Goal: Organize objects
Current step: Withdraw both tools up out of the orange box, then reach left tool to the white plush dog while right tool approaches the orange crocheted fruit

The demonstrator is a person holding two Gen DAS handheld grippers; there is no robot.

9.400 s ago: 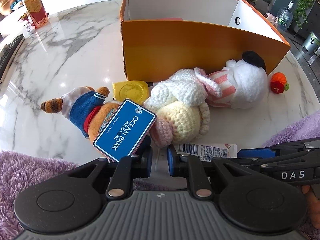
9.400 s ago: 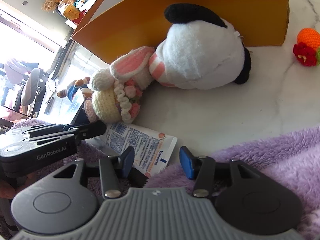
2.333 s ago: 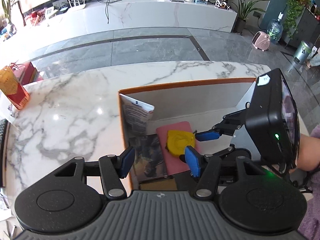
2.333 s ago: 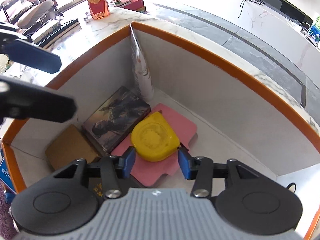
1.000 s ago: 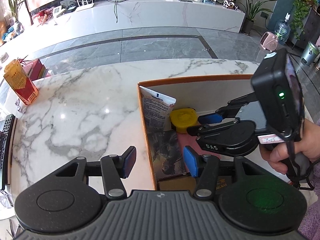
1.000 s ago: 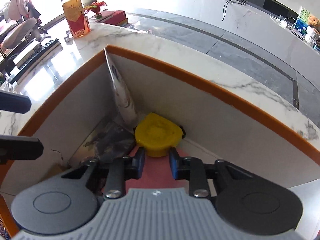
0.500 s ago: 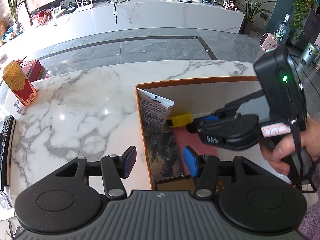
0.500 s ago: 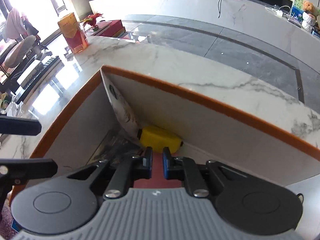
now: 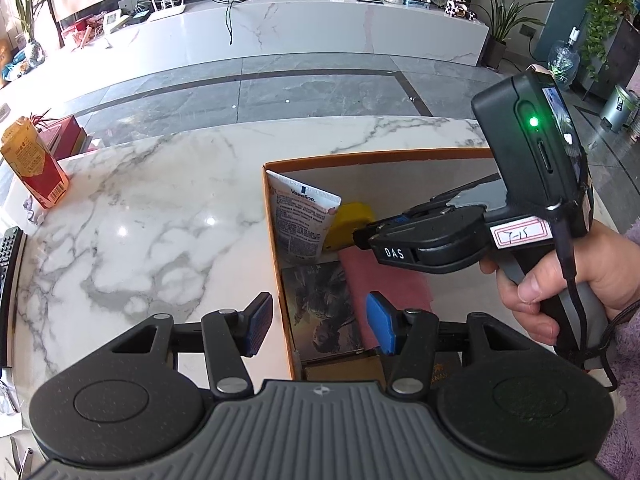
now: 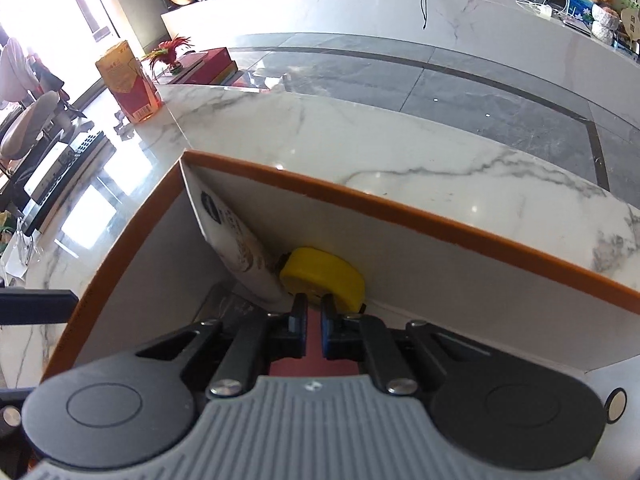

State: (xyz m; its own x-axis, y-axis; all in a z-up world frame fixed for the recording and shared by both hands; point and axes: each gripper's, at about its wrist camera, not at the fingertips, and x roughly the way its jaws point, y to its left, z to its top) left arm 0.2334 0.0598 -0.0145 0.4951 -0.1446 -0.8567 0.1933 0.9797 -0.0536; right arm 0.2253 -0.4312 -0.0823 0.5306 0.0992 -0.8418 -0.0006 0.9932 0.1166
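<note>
An orange box (image 9: 360,158) with white inner walls stands on the marble table. Inside, a white Vaseline tube (image 9: 302,220) leans in the far left corner, and a yellow tape measure (image 10: 324,276) stands on edge against the far wall beside it. It also shows in the left wrist view (image 9: 348,226). My right gripper (image 10: 314,312) is inside the box, nearly shut, its tips pressing against the tape measure without gripping it. My left gripper (image 9: 320,320) is open and empty, straddling the box's left wall.
A dark picture book (image 9: 324,312) and a pink book (image 9: 384,280) lie flat on the box floor. A red-yellow carton (image 9: 34,168) stands at the table's far left. A keyboard (image 9: 10,256) lies at the left edge.
The right gripper has narrowed its jaws and pushed the yellow tape measure back against the far wall, tipping it onto its edge. The left gripper has barely moved.
</note>
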